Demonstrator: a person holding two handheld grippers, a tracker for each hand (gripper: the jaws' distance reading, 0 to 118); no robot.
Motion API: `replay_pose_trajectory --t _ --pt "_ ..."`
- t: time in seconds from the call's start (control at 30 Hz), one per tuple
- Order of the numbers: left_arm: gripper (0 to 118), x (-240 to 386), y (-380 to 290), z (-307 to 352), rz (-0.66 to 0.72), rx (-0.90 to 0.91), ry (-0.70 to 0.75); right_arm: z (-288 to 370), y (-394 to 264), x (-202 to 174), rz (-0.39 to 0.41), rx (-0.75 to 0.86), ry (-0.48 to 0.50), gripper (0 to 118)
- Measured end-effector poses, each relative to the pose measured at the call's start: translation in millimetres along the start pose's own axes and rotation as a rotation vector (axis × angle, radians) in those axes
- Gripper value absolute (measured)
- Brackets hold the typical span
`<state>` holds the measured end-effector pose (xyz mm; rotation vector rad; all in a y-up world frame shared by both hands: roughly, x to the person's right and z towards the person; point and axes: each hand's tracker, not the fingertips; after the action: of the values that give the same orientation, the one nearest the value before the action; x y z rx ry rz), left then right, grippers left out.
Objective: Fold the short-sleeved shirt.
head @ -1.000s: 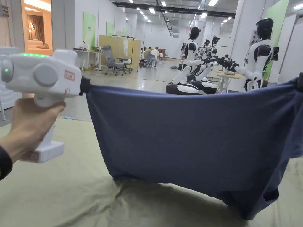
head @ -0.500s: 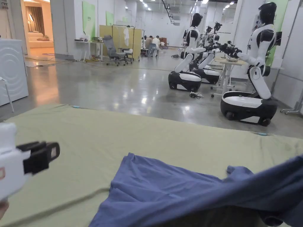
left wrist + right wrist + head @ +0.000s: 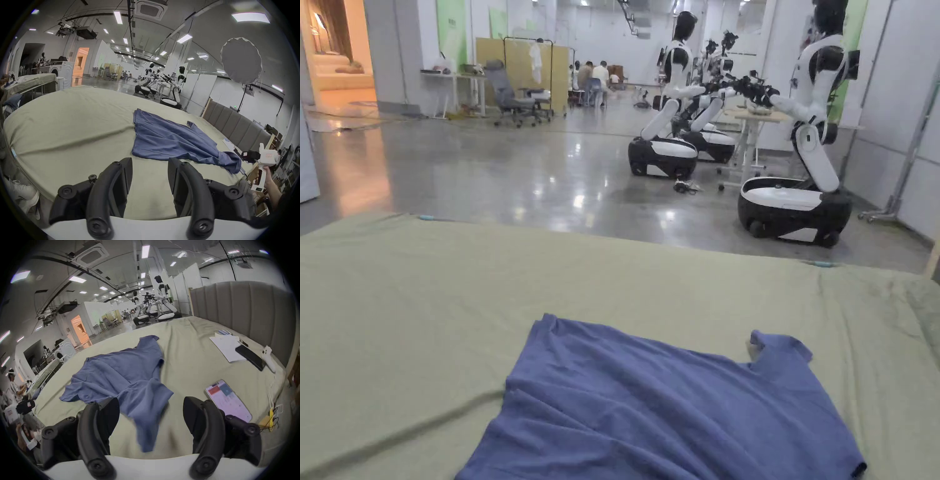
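A blue short-sleeved shirt (image 3: 662, 406) lies spread and wrinkled on the olive-green bed sheet (image 3: 425, 300), one sleeve pointing to the far right. In the left gripper view the shirt (image 3: 165, 139) lies just beyond my left gripper (image 3: 149, 164), which is open and holds nothing. My right gripper (image 3: 151, 402) is wide open. A blurred flap of the shirt (image 3: 123, 369) hangs loose between its jaws, touching neither. From the left gripper view the right gripper (image 3: 242, 156) sits at the shirt's near right corner, held by a hand.
A lit phone (image 3: 228, 400), a dark phone (image 3: 250, 356), papers (image 3: 227, 345) and cables (image 3: 269, 418) lie on the bed's right side by the padded headboard (image 3: 243, 308). Humanoid robots (image 3: 794, 200) stand on the floor beyond the bed.
A second ago both grippers held the shirt stretched in the air. It has dropped onto the bed, both grippers have let go, and they have drawn back toward me.
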<state>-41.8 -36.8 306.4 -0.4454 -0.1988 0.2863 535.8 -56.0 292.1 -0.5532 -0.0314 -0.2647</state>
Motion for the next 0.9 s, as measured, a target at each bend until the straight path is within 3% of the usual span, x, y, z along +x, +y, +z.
replay_pose_trajectory --t 0.1,0.27,0.4,0.6,0.67,0.7,0.73,0.9 --pt "45 17 -2 0 -0.048 0.028 0.012 12 0 6 -0.002 0.045 -0.024 92" --pt "45 50 6 -4 -0.073 0.100 -0.005 31 2 0 0.013 0.126 0.083 93" --pt "45 82 17 -6 -0.164 0.134 0.029 38 4 -28 0.104 0.181 0.110 93" --pt "44 98 5 -5 -0.230 0.197 0.031 44 9 -71 0.120 0.216 0.201 90" --pt "38 106 5 -4 -0.245 0.201 0.030 43 9 -81 0.157 0.204 0.221 60" --pt "25 109 5 -5 -0.252 0.200 0.024 44 9 -86 0.179 0.189 0.234 36" --pt "10 111 3 -7 -0.259 0.192 0.034 42 10 -90 0.197 0.179 0.228 4" --pt "4 116 -2 -9 -0.247 0.201 0.035 32 8 -104 0.247 0.158 0.185 0"
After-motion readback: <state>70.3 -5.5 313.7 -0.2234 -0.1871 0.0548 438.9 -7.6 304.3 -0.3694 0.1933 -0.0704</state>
